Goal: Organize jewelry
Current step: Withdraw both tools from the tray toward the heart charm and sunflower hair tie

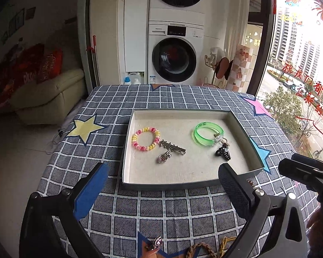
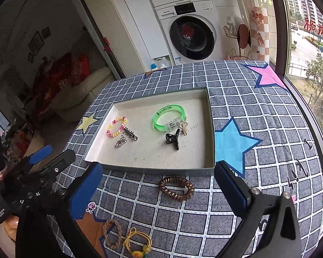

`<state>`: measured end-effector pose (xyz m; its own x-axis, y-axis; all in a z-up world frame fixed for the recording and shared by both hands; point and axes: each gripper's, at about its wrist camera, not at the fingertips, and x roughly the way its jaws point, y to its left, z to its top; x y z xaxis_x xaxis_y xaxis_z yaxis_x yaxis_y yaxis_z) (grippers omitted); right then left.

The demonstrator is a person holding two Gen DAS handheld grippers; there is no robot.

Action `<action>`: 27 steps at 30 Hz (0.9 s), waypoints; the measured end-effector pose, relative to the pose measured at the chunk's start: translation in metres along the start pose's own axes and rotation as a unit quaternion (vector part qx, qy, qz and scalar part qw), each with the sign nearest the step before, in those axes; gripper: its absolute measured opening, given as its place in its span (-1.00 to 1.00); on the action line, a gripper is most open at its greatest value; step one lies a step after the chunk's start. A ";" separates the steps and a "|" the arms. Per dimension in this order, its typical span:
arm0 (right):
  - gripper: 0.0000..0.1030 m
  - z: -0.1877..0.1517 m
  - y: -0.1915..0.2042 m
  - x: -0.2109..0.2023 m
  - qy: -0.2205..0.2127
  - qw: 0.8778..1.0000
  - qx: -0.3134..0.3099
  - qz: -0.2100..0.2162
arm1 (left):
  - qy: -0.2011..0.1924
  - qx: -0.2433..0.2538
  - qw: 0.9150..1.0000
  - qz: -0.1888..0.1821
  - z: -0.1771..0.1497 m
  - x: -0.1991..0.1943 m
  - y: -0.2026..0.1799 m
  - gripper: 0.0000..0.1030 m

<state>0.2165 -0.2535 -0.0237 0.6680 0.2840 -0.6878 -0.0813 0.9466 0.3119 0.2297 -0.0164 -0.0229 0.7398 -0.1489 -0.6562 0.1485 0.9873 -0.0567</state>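
A shallow grey tray (image 1: pixel 127 150) (image 2: pixel 161 169) on the checked cloth holds a pink-and-yellow bead bracelet (image 1: pixel 145 139) (image 2: pixel 116 126), a silver spiked clip (image 1: pixel 172 147) (image 2: pixel 130 134), a silver heart charm (image 1: pixel 163 157) (image 2: pixel 120 143), a green bangle (image 1: pixel 207 133) (image 2: pixel 169 117), a black claw clip (image 1: pixel 222 153) (image 2: pixel 173 138) and a small beige clip (image 2: pixel 184 126). In front of the tray lie a brown spiral hair tie (image 2: pixel 176 188), a braided brown band (image 2: pixel 112 233), a yellow cord tie (image 2: pixel 137 244) and a purple charm (image 2: pixel 91 206). My left gripper (image 1: pixel 161 193) and right gripper (image 2: pixel 159 189) are open and empty, above the cloth near the tray's front edge.
The table has coloured stars: yellow (image 1: pixel 85 128), blue (image 2: pixel 232 145), pink (image 2: pixel 267 75). Stacked washing machines (image 1: pixel 174 60) stand behind the table. A sofa (image 1: pixel 45 94) is to the left and a window (image 1: pixel 301 75) to the right.
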 end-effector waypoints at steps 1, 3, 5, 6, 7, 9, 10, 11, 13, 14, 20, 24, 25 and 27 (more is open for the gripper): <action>1.00 -0.001 0.001 -0.004 -0.004 1.000 -0.001 -0.002 | -0.001 0.001 1.000 0.002 -0.001 -0.003 0.000 1.00; 1.00 -0.004 0.003 -0.011 -0.014 1.000 -0.004 -0.002 | -0.005 0.004 1.000 0.008 -0.005 -0.010 0.002 1.00; 1.00 -0.007 0.005 -0.018 -0.023 1.000 -0.004 0.002 | -0.004 0.004 1.000 0.011 -0.011 -0.015 0.006 1.00; 1.00 -0.008 0.006 -0.021 -0.024 1.000 -0.004 0.003 | -0.003 0.003 1.000 0.011 -0.014 -0.018 0.009 1.00; 1.00 -0.010 0.008 -0.023 -0.022 1.000 -0.005 0.003 | -0.001 0.001 1.000 0.012 -0.018 -0.019 0.012 1.00; 1.00 -0.013 0.010 -0.026 -0.014 1.000 -0.008 0.003 | 0.006 -0.004 1.000 0.015 -0.026 -0.021 0.019 1.00; 1.00 -0.015 0.011 -0.027 -0.009 1.000 -0.010 0.002 | 0.010 -0.006 1.000 0.017 -0.031 -0.022 0.022 1.00; 1.00 -0.017 0.013 -0.028 -0.004 1.000 -0.012 0.001 | 0.014 -0.008 1.000 0.019 -0.036 -0.023 0.026 1.00; 1.00 -0.023 0.014 -0.029 0.005 1.000 -0.016 -0.001 | 0.021 -0.012 0.999 0.023 -0.047 -0.024 0.033 1.00; 1.00 -0.027 0.015 -0.030 0.008 1.000 -0.018 -0.002 | 0.025 -0.014 0.999 0.024 -0.052 -0.024 0.037 1.00; 1.00 -0.048 0.015 -0.029 0.038 0.999 -0.015 -0.003 | 0.050 -0.023 0.998 0.019 -0.075 -0.019 0.049 1.00; 1.00 -0.065 0.017 -0.025 0.057 0.998 -0.015 -0.008 | 0.067 -0.004 0.998 0.020 -0.087 -0.013 0.044 1.00; 1.00 -0.070 0.017 -0.024 0.062 0.998 -0.017 -0.010 | 0.069 0.002 0.997 0.022 -0.090 -0.011 0.042 1.00; 1.00 -0.079 0.020 -0.021 0.072 0.997 -0.024 -0.017 | 0.074 0.008 0.997 0.022 -0.095 -0.008 0.039 1.00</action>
<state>0.1427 -0.2287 -0.0545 0.5583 0.2679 -0.7852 -0.0978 0.9611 0.2584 0.1672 0.0286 -0.0913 0.6411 -0.0944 -0.7616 0.1300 0.9914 -0.0135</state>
